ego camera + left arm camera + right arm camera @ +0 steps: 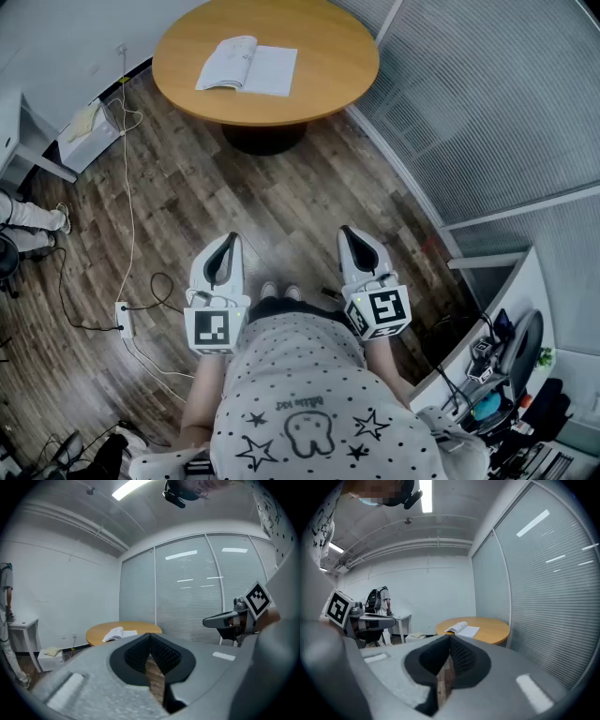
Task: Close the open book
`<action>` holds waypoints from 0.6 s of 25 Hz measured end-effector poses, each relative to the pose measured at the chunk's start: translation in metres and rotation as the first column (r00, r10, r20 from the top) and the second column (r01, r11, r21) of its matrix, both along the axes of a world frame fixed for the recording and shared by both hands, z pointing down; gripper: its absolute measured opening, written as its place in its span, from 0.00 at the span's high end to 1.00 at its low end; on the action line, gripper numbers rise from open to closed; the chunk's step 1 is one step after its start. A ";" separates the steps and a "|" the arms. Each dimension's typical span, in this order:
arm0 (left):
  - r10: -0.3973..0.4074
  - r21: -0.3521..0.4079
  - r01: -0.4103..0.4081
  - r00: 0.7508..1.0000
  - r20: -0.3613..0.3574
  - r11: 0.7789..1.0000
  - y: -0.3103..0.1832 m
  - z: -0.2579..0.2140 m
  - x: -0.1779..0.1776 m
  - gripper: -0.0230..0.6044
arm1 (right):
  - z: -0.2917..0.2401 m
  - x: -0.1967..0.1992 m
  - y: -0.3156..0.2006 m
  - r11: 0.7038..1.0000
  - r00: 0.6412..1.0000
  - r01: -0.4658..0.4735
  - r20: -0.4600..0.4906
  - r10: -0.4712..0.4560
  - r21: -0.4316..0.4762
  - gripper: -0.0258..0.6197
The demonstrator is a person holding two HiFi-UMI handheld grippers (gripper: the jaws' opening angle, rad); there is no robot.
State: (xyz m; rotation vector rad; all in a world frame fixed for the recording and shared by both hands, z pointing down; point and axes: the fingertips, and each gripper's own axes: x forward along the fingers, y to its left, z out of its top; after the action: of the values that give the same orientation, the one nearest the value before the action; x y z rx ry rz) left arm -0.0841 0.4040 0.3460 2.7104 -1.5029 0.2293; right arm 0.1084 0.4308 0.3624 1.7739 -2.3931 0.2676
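A round wooden table (323, 89) stands on a dark pedestal (265, 141) at the far end of a small office. The floor (291, 211) is dark wood-look planking, and a white cable (129, 197) trails across it to a small white box (124, 319). Along the right side runs a curved glass partition (487, 112) covered with closed horizontal blinds. The other walls (61, 588) are plain white. A small white desk (21, 624) stands against the left wall, with a low white unit (86, 136) near it. A cluttered white counter (511, 300) sits at the lower right. A strip light (133, 487) glows on the ceiling, where pipes (417, 545) run.
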 end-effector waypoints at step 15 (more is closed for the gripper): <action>0.029 0.000 -0.029 1.000 -0.005 1.000 0.003 -0.002 -0.008 0.95 | -0.001 -0.007 0.008 1.000 1.000 -0.029 -0.004 0.029 0.001 0.95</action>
State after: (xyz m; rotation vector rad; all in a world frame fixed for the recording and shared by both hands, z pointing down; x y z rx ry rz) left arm -0.0922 0.4070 0.3438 2.7323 -1.4628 0.2234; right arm 0.1015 0.4384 0.3609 1.8085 -2.3668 0.2663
